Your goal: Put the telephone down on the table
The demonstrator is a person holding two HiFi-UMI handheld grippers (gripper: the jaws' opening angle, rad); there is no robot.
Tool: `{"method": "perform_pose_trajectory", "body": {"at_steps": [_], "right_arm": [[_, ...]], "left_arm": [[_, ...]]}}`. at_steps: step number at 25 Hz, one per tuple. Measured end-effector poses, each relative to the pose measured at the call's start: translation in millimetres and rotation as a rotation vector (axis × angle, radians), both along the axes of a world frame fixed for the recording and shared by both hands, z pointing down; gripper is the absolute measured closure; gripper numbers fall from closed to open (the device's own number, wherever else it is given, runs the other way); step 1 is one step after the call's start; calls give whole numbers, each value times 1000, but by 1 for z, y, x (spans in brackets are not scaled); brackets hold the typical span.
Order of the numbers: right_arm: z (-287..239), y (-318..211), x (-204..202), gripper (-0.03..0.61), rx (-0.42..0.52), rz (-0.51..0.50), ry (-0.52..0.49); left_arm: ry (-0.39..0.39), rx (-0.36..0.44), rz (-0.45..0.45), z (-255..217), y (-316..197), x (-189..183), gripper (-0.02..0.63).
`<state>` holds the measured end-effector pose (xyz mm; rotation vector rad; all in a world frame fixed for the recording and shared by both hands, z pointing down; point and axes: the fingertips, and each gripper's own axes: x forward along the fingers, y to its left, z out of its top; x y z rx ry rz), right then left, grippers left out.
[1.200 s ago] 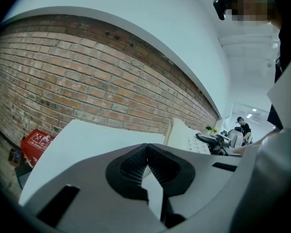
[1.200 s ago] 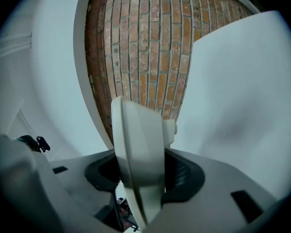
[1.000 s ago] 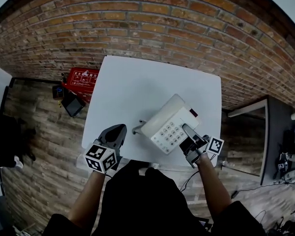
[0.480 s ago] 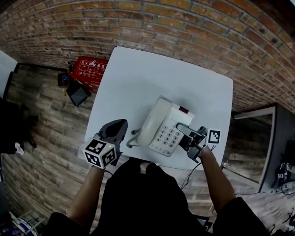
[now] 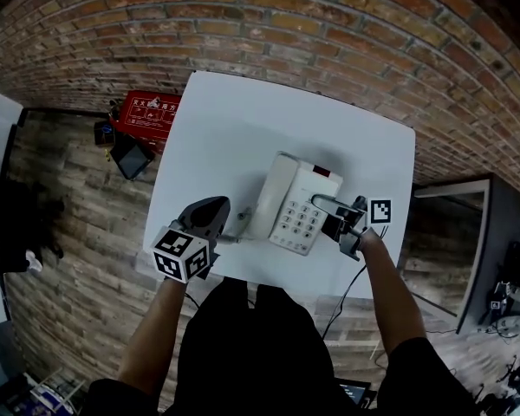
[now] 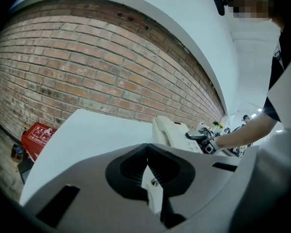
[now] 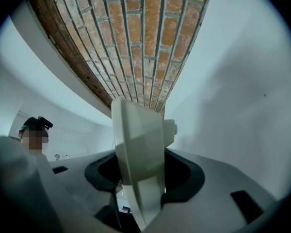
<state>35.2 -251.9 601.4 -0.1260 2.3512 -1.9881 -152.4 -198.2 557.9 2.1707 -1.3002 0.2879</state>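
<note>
A cream push-button telephone (image 5: 288, 196) with its handset on the cradle sits low at the front middle of the white table (image 5: 243, 124); I cannot tell whether it rests on the top. My right gripper (image 5: 328, 215) is shut on the phone's right edge, which stands edge-on between the pads in the right gripper view (image 7: 136, 149). My left gripper (image 5: 211, 215) hangs over the table's front left, just left of the phone, jaws shut on nothing. From the left gripper view the telephone (image 6: 170, 129) and the right gripper (image 6: 203, 137) lie ahead to the right.
A brick wall (image 5: 286, 16) runs behind the table. On the wooden floor to the left lie a red box (image 5: 147, 115) and a dark device (image 5: 130, 156). A cable (image 5: 351, 284) hangs off the table's front edge. A grey desk (image 5: 494, 232) stands at the right.
The right gripper has carried the telephone away from the table's front right corner toward the middle, turning it more upright in the view. The left gripper has kept near the front left edge.
</note>
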Motion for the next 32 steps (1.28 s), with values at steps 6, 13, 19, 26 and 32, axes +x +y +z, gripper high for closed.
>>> {"method": "perform_pose_trajectory", "body": {"at_steps": [6,13,19,26,32], "right_arm": [[22,-21,10,354,-21,4,33],[45,-25,13,354,-35,-57,81],[64,-20,12,354,-46,-134,154],[69,-30,8,357,-44,-119,194],[71,-42,3,359,8,-63,253]], "left_arm": [[-11,-17,33,15,-16,13,601],[2,-27,92,28,-32,34,601],[-2,-37,114,36,-49,51,601],[-19,-53,123,42,-52,57,601],[-30,-56,123,43,-56,62,601]]}}
